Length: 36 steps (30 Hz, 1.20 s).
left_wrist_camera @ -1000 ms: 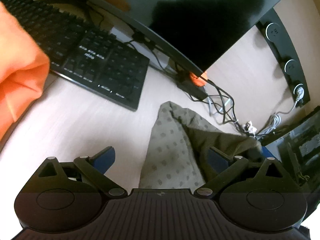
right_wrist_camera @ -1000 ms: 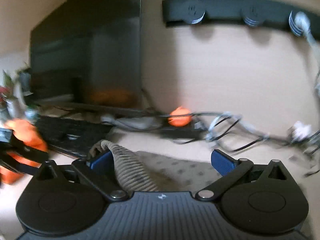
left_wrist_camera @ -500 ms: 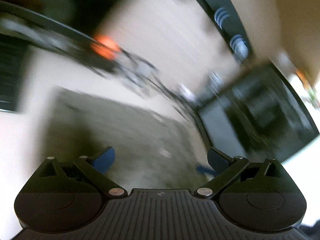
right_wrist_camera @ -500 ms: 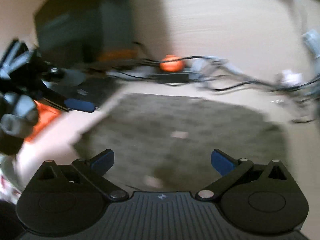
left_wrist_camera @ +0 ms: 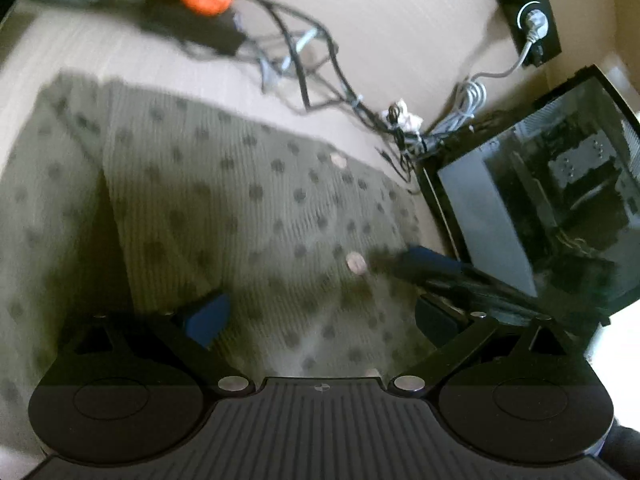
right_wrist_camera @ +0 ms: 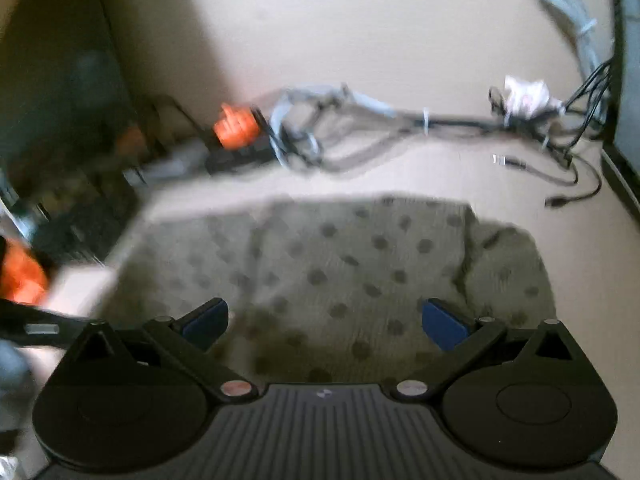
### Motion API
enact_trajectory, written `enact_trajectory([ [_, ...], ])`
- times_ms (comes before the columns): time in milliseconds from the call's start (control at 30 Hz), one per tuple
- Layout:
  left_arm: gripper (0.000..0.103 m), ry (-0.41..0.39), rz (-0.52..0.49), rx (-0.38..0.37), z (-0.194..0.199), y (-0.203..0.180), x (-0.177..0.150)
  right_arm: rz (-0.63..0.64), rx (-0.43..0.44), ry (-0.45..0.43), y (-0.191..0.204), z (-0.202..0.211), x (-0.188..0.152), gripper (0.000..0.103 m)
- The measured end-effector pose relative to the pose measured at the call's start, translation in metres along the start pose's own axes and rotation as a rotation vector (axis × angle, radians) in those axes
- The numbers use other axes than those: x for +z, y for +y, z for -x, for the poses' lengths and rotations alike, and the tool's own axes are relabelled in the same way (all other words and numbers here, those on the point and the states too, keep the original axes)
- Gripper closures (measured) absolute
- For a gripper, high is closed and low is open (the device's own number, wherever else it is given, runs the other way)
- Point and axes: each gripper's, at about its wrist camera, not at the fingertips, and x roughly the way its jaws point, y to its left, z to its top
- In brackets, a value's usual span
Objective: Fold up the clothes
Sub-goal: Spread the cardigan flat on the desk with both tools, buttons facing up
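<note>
Left gripper point(left_wrist_camera: 322, 316): jaws spread wide, nothing between the blue pads point(left_wrist_camera: 208, 318); they hang over the garment point(left_wrist_camera: 240, 208), and whether the tips touch the cloth cannot be told. Right gripper point(right_wrist_camera: 325, 320): jaws likewise spread wide and holding nothing, poised over the same garment point(right_wrist_camera: 328, 264).

The garment, an olive-grey ribbed cloth with darker dots, lies spread flat on the pale counter point(left_wrist_camera: 400, 32) directly beneath and ahead of both pairs of jaws. In the left wrist view a fold line runs away from the left pad, with a second layer of cloth lying to its left. Two small pale buttons point(left_wrist_camera: 356, 262) show on the cloth ahead of the right pad. In the right wrist view the cloth bunches into a raised fold ahead of the right pad.

Just right of the left gripper's jaws, the other gripper's blue-tipped finger point(left_wrist_camera: 434, 258) reaches over the garment's edge. Beyond it stands a dark glass-sided computer case point(left_wrist_camera: 540, 200).

Ahead of the garment, a tangle of dark and grey cables point(right_wrist_camera: 400, 120) runs across the counter, with a blurred orange object point(right_wrist_camera: 236, 126) on a black power strip point(left_wrist_camera: 192, 30) to the far left. A crumpled white scrap point(right_wrist_camera: 526, 94) lies among the cables at right. To the far left of the right gripper's jaws, a dark monitor point(right_wrist_camera: 52, 80) and a blurred orange cloth point(right_wrist_camera: 22, 278) appear.
</note>
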Motion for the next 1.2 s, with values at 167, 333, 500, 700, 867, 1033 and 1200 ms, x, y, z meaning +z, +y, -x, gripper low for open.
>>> enact_trajectory([
  [167,0.001,0.115,-0.01,-0.075,-0.001,-0.022,-0.014,0.171,-0.021,0.019,-0.004,-0.017,0.001,0.0],
  [333,0.001,-0.084,-0.169,0.035,0.024,-0.042,0.018,0.188,-0.014,0.039,-0.002,-0.015,0.0,0.0],
  [500,0.001,-0.089,-0.155,0.254,-0.006,-0.005,0.054,0.134,-0.036,0.099,0.003,-0.017,0.004,0.0],
  [700,0.001,-0.064,-0.239,0.373,-0.029,-0.006,0.054,0.055,0.014,0.086,-0.005,-0.002,0.031,0.0],
  [867,0.0,-0.055,-0.283,0.394,-0.034,-0.008,0.05,-0.073,0.004,-0.006,-0.025,-0.018,0.046,0.0],
  [1033,0.0,-0.048,-0.286,0.383,-0.033,-0.006,0.051,0.003,-0.043,0.014,-0.016,-0.055,0.039,0.0],
  [1200,0.0,-0.042,-0.278,0.373,-0.028,-0.006,0.051,-0.007,-0.052,0.027,-0.018,-0.048,0.042,0.0],
])
